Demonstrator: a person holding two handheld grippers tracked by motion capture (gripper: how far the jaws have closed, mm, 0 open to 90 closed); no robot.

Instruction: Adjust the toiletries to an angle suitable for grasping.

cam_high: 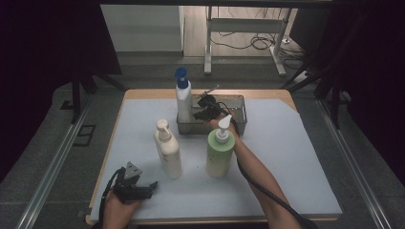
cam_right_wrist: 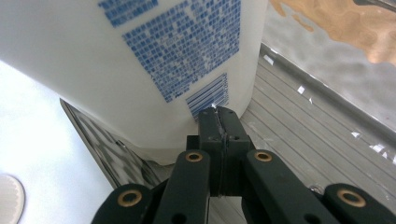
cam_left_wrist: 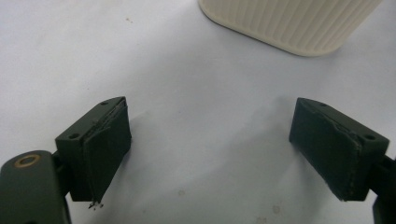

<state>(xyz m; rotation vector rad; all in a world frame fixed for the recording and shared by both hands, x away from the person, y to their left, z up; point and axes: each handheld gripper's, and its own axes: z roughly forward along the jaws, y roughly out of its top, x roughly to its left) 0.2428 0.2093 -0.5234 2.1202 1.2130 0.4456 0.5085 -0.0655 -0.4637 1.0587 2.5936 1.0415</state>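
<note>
A white bottle with a blue pump stands in the left end of a metal tray at the back of the table. My right gripper is inside the tray, shut with nothing between its jaws. In the right gripper view its closed tips sit against the lower side of the white bottle, just under the barcode. My left gripper rests open near the front left of the mat. In the left gripper view the jaws stand wide apart over bare mat, short of the cream bottle's ribbed base.
A cream pump bottle and a green pump bottle stand side by side mid-table, between the tray and the front edge. The right forearm passes just right of the green bottle. The ribbed tray floor lies right of the white bottle.
</note>
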